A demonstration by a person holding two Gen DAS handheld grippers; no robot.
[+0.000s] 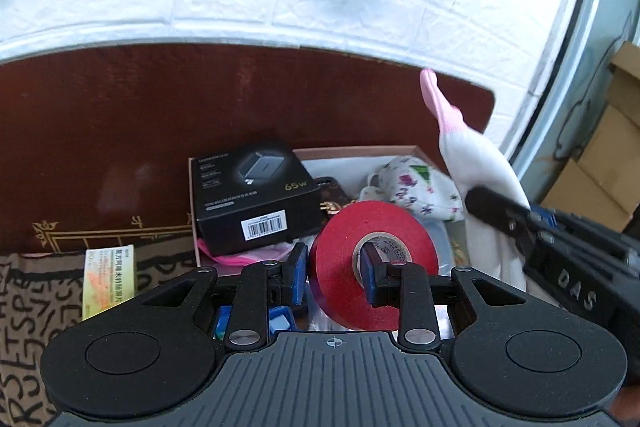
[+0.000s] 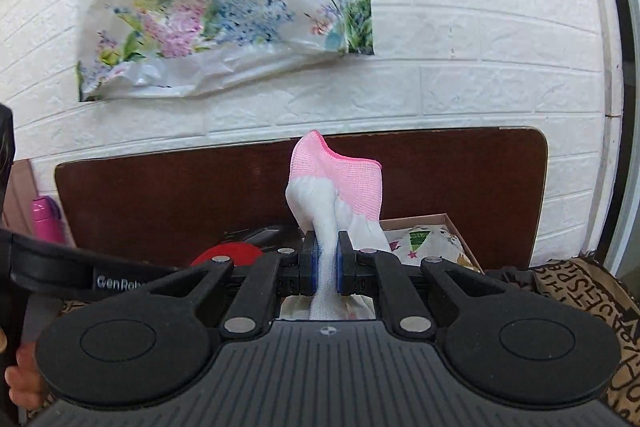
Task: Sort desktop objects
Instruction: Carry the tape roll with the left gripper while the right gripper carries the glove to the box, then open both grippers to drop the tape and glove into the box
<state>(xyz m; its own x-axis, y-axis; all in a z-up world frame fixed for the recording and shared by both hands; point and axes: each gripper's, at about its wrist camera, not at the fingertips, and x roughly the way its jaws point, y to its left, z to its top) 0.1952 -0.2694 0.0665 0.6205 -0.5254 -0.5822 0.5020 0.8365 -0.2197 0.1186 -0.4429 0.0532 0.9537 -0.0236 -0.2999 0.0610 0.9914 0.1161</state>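
Observation:
My left gripper (image 1: 334, 267) is shut on a red roll of tape (image 1: 340, 247); one finger sits in the core and the other presses the outer rim. The roll hangs above an open cardboard box (image 1: 400, 149). My right gripper (image 2: 327, 267) is shut on a white sock with a pink cuff (image 2: 340, 183), which stands upright between the blue pads. In the left wrist view the same sock (image 1: 472, 155) hangs at the right, with the right gripper's finger (image 1: 496, 211) on it. The red roll (image 2: 232, 254) shows low in the right wrist view.
Inside the box lie a black 65W charger carton (image 1: 256, 195) and a floral-print cloth (image 1: 416, 187). A dark red board (image 1: 160, 115) leans on the white brick wall, where a flowered plastic bag (image 2: 224, 7) hangs. A pink bottle (image 2: 46, 221) stands at the left. A letter-print cloth (image 1: 32, 315) covers the tabletop.

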